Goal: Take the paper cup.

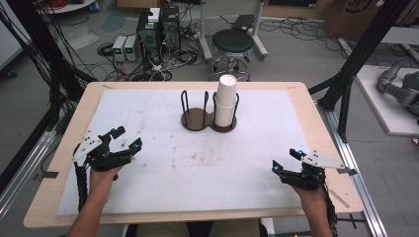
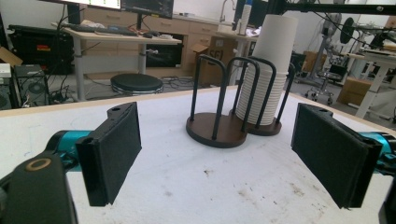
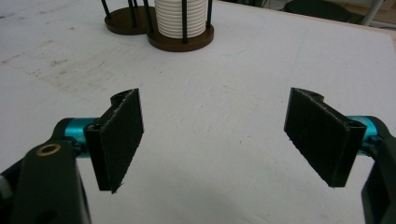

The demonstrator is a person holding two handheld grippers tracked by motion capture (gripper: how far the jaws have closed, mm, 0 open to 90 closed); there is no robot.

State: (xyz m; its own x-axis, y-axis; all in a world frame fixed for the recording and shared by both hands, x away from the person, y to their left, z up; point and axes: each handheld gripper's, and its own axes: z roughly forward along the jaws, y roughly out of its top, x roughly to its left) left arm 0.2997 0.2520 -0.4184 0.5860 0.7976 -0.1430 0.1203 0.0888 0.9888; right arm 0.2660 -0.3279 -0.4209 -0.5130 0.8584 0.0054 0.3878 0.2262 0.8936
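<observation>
From the high view, the stack of paper cups (image 1: 226, 100) stands upright in the right-hand ring of the two-ring cup holder (image 1: 207, 118), near the middle of the surface's far edge. The left gripper (image 1: 126, 138) sits near the left edge, jaws wide and empty; the right gripper (image 1: 285, 159) rests toward the near right corner, also spread and holding nothing. Both forearms come in low from the near edge.

In the left gripper view, the cups (image 2: 268, 70) rise above the wire posts; a good grasp likely takes the top cup above those posts, squeezing gently so it does not crush.

In the right gripper view, the jaws point across bare surface toward the holder (image 3: 180, 39).
</observation>
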